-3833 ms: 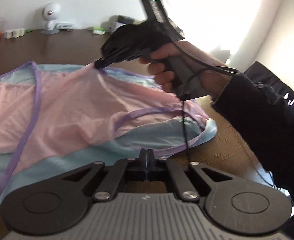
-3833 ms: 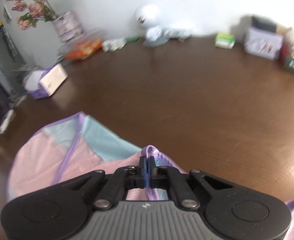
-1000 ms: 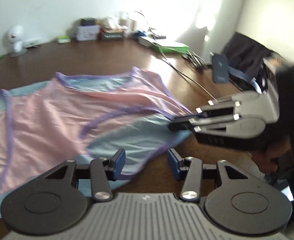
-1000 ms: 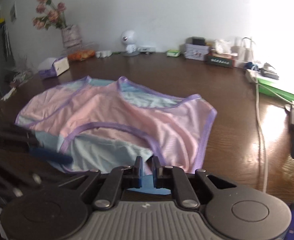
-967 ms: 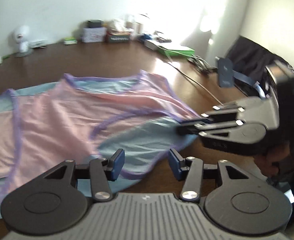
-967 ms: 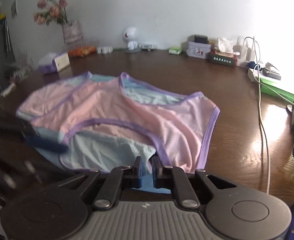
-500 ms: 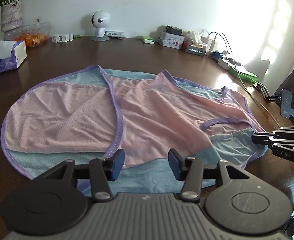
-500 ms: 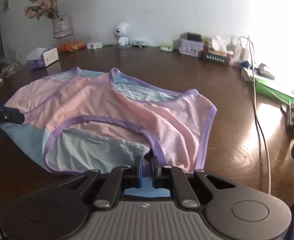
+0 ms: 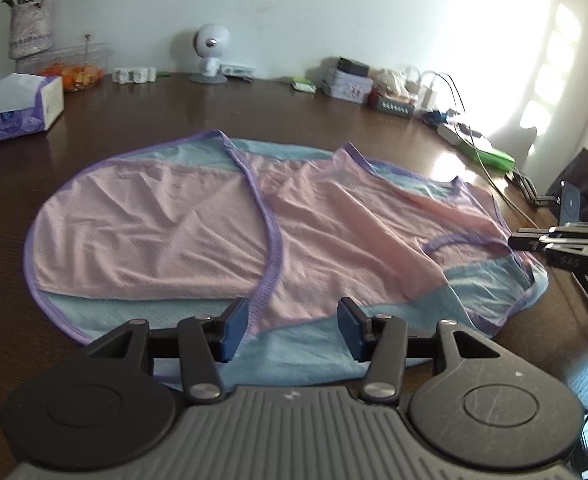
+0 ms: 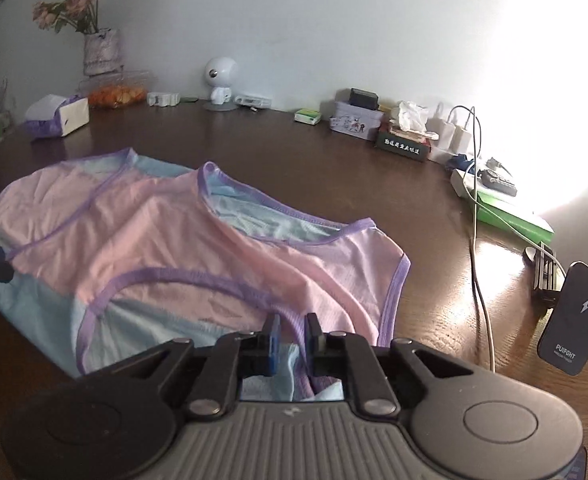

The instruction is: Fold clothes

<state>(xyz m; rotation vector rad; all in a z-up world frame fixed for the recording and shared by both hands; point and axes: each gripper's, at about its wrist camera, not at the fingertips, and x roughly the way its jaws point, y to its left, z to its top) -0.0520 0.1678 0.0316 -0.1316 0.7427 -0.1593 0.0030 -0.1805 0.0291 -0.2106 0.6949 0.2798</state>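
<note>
One garment concerns us here: a pink mesh sleeveless top with light blue panels and purple binding (image 9: 278,236), spread flat across the middle of the dark wooden surface (image 9: 254,116), with its hem toward the near edge and its neckline and armholes toward the far edge, where the clutter stands along the wall. It lies wider than it is tall from where we hold the tools, so its long axis seems to run side to side, parallel to the near edge, though the fisheye bends the outline and we would not press that. We hold the left hand-held gripper (image 9: 292,330) released, its blue pads well apart, hovering over the near hem where pink meets blue, with cloth beneath but nothing between the pads. We judge it sits there to take the hem for a fold. The right hand-held gripper (image 10: 292,338) sits at the near right-hand side of the top; its jaws stand only a little apart and are opening, and a strip of purple binding with some blue mesh lies in the gap, not visibly pinched. In the left view its closed-looking fingertips (image 9: 532,240) rest at the garment's right edge, by the armhole. We read this as the right side being let go after smoothing, with the fold itself not yet made. A white charging cable (image 10: 476,216) trails near the right edge of the surface, clear of the cloth.
</note>
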